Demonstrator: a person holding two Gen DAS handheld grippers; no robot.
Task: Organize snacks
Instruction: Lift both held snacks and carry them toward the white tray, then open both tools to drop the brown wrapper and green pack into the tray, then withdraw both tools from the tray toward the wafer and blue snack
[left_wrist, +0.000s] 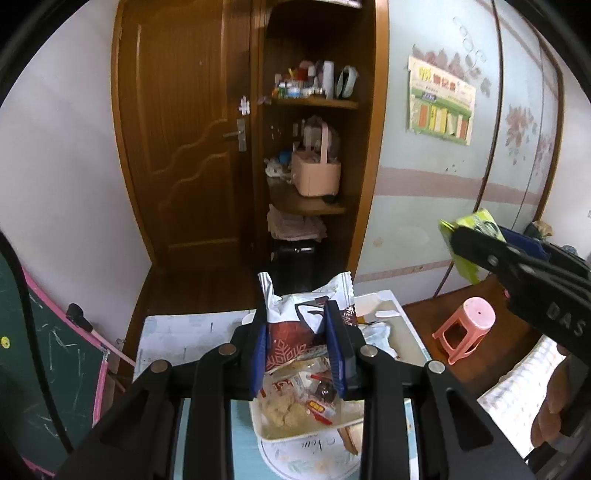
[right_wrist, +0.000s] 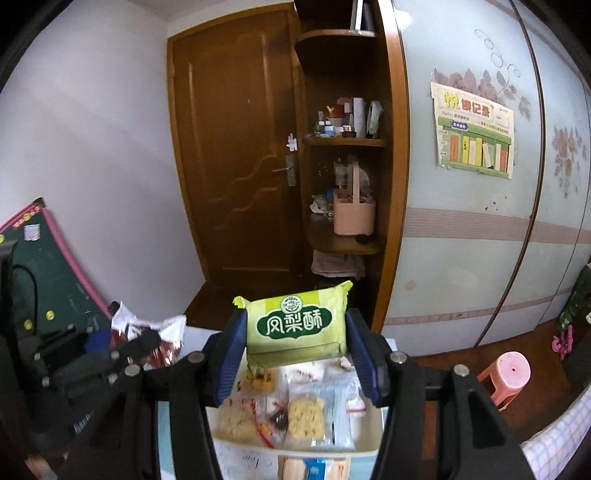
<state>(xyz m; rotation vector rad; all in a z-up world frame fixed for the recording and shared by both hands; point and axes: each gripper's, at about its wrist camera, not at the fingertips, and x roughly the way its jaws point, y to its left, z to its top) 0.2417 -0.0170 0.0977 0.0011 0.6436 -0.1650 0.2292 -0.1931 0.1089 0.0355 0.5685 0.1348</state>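
Note:
My left gripper (left_wrist: 295, 321) is shut on a white and dark red snack packet (left_wrist: 295, 317) and holds it above a white tray (left_wrist: 295, 434) of wrapped snacks. My right gripper (right_wrist: 297, 328) is shut on a green pineapple cake packet (right_wrist: 297, 325), held above the same tray (right_wrist: 295, 448), which holds several biscuit packets. The right gripper with its green packet (left_wrist: 469, 236) shows at the right of the left wrist view. The left gripper with its red packet (right_wrist: 147, 332) shows at the left of the right wrist view.
The tray sits on a small white table (left_wrist: 184, 332). A pink stool (right_wrist: 504, 373) stands on the floor to the right. A green chalkboard (left_wrist: 37, 369) leans at the left. A wooden door (right_wrist: 236, 147) and corner shelves (right_wrist: 343, 140) stand behind.

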